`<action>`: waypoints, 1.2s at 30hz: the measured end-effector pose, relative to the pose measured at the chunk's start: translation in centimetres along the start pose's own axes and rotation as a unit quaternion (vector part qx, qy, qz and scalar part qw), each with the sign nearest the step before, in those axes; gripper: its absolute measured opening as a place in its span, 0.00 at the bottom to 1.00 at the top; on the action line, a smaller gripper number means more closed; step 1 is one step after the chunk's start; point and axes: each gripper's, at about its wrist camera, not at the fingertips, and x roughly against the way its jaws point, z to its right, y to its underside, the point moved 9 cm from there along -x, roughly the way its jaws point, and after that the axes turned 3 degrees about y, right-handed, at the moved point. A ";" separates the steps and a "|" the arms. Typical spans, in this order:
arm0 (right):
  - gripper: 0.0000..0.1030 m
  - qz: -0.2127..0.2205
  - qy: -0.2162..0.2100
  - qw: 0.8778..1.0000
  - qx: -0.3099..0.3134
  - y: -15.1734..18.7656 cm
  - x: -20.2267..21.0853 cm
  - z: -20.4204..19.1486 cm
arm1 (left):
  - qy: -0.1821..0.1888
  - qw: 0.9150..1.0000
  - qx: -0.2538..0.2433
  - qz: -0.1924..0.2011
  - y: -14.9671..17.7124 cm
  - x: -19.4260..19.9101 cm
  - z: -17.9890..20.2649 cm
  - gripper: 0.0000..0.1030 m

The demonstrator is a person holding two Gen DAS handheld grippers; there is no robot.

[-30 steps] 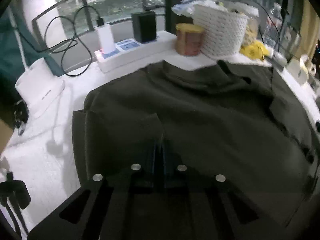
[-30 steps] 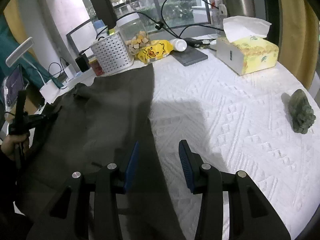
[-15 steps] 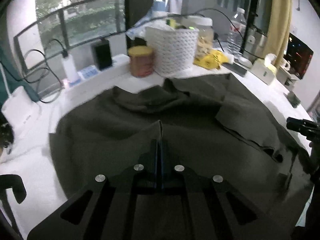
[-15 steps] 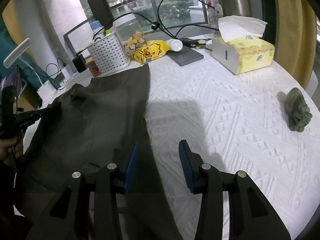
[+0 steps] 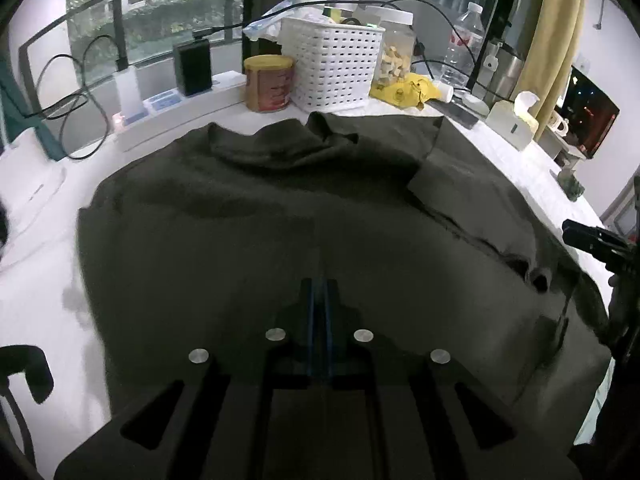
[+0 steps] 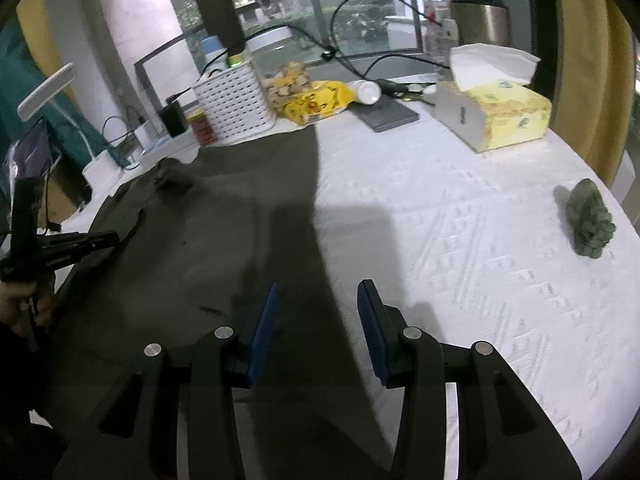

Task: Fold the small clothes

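A: What is the left gripper (image 5: 319, 280) doing with the shirt (image 5: 280, 208)?

B: It is pinching a fold of the dark cloth, its jaws squeezed nearly together on the fabric, and it is lifting that edge above the rest. The shirt is lying spread over the white tablecloth (image 6: 460, 220), its far edge near the white basket (image 5: 334, 66) and the red can (image 5: 267, 84).

A: And the right gripper (image 6: 316, 308)?

B: It is hanging half open over the shirt's near right edge, gripping nothing. Its left pad is sitting over the cloth, its right pad over bare tablecloth.

A: So how should the fold go?

B: I am judging that the left side is being carried across toward the middle. The pinched edge should be travelling low and level, so the cloth is rolling over itself rather than dragging the whole shirt. The grip is looking thin, only a small tuck of fabric, so a jerk could be pulling it free.

A: Should the right one be helping?

B: Probably by pressing or holding the right hem, so the body is not sliding toward the tissue box (image 6: 496, 116). The bunched collar area by the basket is worth smoothing too.
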 end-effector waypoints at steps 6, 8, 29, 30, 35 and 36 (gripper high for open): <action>0.43 -0.019 -0.016 0.999 0.026 0.5 -1.1 -2.6 | -0.016 1.000 0.003 -0.011 3.1 1.8 -0.4 0.04; 0.43 -0.025 -0.015 0.999 0.037 0.6 -1.5 -3.3 | -0.020 1.000 0.000 -0.019 4.3 1.8 -0.5 0.04; 0.43 -0.026 0.027 0.995 0.096 1.5 -0.6 -6.0 | 0.005 0.999 -0.017 0.044 4.6 5.1 2.6 0.49; 0.43 -0.024 0.028 0.995 0.097 1.6 -0.3 -6.2 | 0.003 0.999 -0.017 0.049 4.6 5.4 2.6 0.49; 0.77 -0.012 0.033 0.995 0.097 2.1 1.1 -6.8 | 0.004 0.998 -0.014 0.066 5.2 6.8 2.9 0.62; 0.77 -0.010 0.033 0.995 0.098 2.2 1.4 -6.9 | 0.004 0.997 -0.013 0.070 5.2 7.1 2.9 0.65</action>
